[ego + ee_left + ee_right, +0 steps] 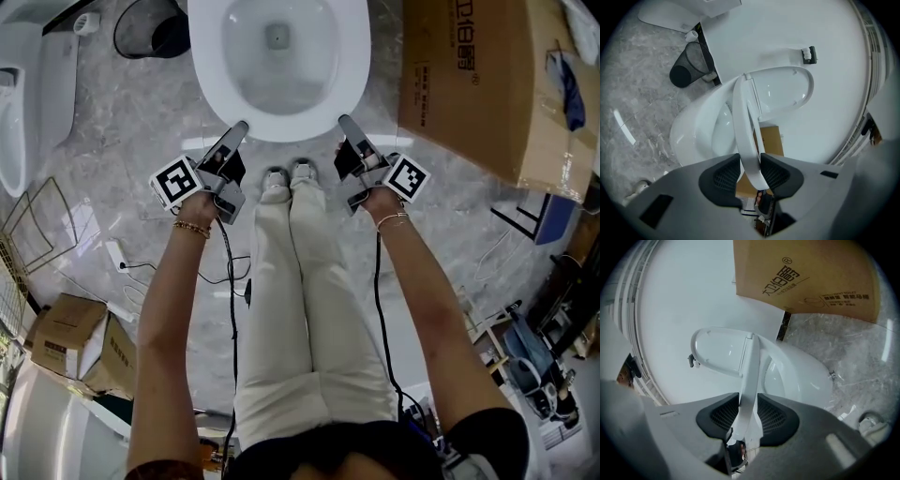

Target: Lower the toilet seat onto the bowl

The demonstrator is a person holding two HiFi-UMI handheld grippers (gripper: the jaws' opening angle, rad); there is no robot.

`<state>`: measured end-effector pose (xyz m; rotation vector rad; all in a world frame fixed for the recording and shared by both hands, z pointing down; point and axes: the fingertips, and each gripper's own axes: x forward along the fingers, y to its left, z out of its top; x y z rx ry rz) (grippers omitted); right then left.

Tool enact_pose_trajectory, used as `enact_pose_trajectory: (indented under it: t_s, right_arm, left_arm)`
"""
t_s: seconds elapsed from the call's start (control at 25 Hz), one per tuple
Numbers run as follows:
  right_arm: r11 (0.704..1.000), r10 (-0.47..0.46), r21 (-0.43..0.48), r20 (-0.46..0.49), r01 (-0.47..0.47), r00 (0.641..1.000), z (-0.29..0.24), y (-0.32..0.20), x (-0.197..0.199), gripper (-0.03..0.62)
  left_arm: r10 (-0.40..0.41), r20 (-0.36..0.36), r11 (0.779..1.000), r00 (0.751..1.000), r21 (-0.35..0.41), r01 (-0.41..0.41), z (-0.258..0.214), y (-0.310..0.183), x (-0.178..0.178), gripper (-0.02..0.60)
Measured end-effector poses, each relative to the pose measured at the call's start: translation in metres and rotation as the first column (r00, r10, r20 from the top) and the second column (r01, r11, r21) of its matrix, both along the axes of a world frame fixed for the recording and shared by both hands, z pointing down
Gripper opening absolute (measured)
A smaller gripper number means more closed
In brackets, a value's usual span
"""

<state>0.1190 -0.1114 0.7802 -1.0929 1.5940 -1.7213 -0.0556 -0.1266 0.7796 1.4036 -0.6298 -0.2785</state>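
Observation:
The white toilet seat (pixel 281 129) is pinched at its front edge by both grippers, over the bowl (pixel 277 56). My left gripper (pixel 238 129) holds the left front and my right gripper (pixel 345 122) the right front. In the left gripper view the seat (pixel 742 117) runs edge-on between the black pads (pixel 725 174), raised clear of the bowl (pixel 701 129), with the lid (pixel 783 91) upright behind. The left gripper (pixel 750 163) is shut on it. In the right gripper view the seat (pixel 751 362) likewise passes between the jaws of the right gripper (pixel 747 403), with lid (pixel 719 350) and bowl (pixel 801 373) beyond.
A large cardboard box (pixel 478 75) stands right of the toilet, a black mesh bin (pixel 150 28) left of it. Another white fixture (pixel 28 84) is at far left. Small boxes (pixel 80 342), a wire rack (pixel 28 225) and cables (pixel 141 267) lie on the marble floor. The person's shoes (pixel 288 176) touch the bowl's front.

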Motion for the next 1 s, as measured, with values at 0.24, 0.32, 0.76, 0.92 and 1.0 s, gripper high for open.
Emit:
enact_pose_trajectory:
  t_s: [0.24,0.32,0.76,0.92,1.0]
  right_arm:
    - [1.0,0.01,-0.014,-0.012,-0.011,1.0,0.016,0.003,0.006,0.098]
    - [1.0,0.015,-0.024,-0.012,-0.016,1.0,0.022,0.004,0.005,0.092]
    - [0.996,0.045,-0.081,-0.029,-0.047,0.999,0.045,0.007,0.005,0.066]
    - [0.995,0.03,-0.095,-0.046,-0.035,0.998,0.055,0.007,0.006,0.063]
    - [0.994,0.027,-0.104,-0.062,-0.034,0.998,0.06,0.007,0.008,0.063]
  left_arm:
    - [-0.011,0.034,1.0,0.999,-0.006,0.011,0.019,0.002,0.0,0.129]
    - [0.009,0.105,1.0,0.994,0.002,-0.009,0.033,0.004,-0.007,0.127]
    - [0.049,0.24,0.999,0.969,-0.034,-0.041,0.065,0.015,-0.021,0.121]
    - [0.041,0.241,0.998,0.97,-0.052,-0.029,0.071,0.02,-0.025,0.121]
    - [0.033,0.238,0.998,0.971,-0.058,-0.02,0.073,0.021,-0.025,0.121]
